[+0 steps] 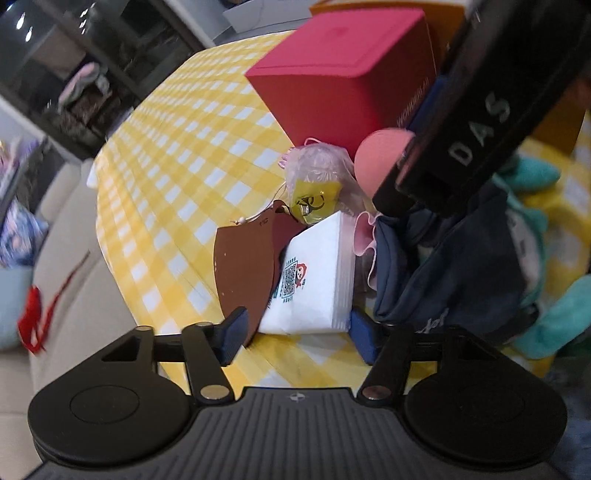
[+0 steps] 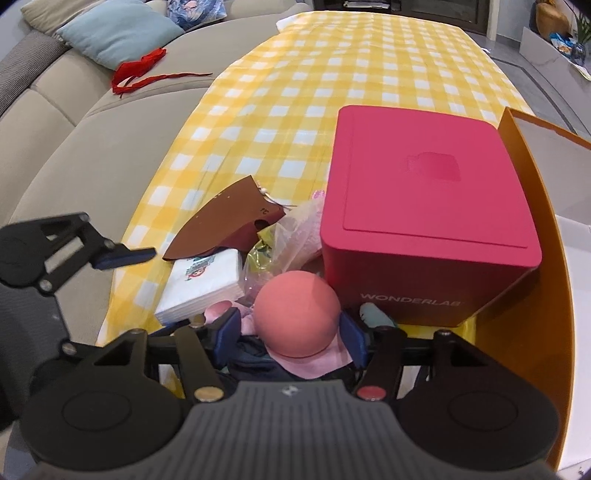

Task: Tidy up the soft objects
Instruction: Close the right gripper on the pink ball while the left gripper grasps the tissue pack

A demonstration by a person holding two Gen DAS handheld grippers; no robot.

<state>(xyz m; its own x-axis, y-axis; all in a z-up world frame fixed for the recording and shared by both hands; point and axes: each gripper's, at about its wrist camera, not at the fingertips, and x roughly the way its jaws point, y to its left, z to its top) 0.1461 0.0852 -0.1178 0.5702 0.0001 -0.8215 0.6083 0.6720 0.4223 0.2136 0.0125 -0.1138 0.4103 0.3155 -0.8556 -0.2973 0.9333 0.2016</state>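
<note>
A pile of soft things lies on the yellow checked tablecloth. My right gripper is open with its blue pads on either side of a pink ball, apart from it, over pink cloth and dark navy fabric. My left gripper is open just in front of a white napkin stack, which also shows in the right wrist view. A brown leather piece leans beside it. The ball, navy fabric and a teal plush lie to the right.
A magenta box stands on the table beside an orange box. A clear bag with a yellow item sits behind the napkins. A beige sofa with a blue cushion and red ribbon runs along the left.
</note>
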